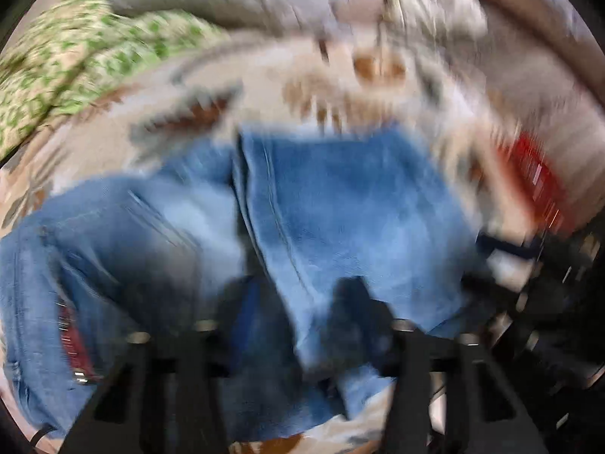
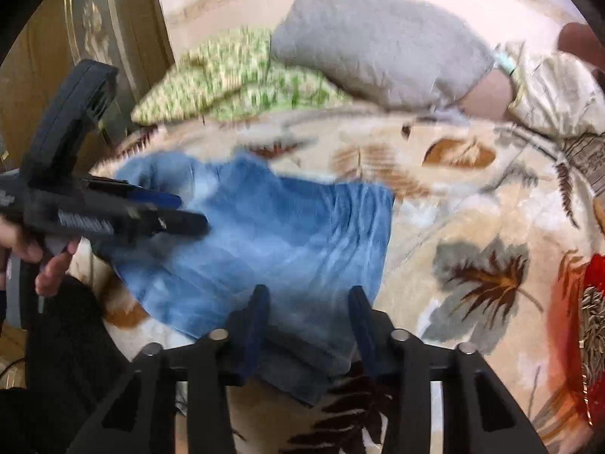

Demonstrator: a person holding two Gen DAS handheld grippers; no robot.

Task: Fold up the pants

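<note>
Two tongs (image 2: 308, 325) | over jeans (image 2: 264, 234) | on leaf-print blanket (image 2: 472, 196)

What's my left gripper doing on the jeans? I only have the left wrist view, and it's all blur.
Observer: In the right wrist view, the left gripper reaches in sideways over the left part of the jeans, fingers slightly apart. I can't confirm a grip.
Operator: And the right gripper?
Observer: The right gripper sits at the near edge of the jeans, jaws apart, denim showing between the fingers.
Operator: How do the jeans lie?
Observer: As a short, wide, wrinkled bundle on the leaf-patterned blanket.
</note>
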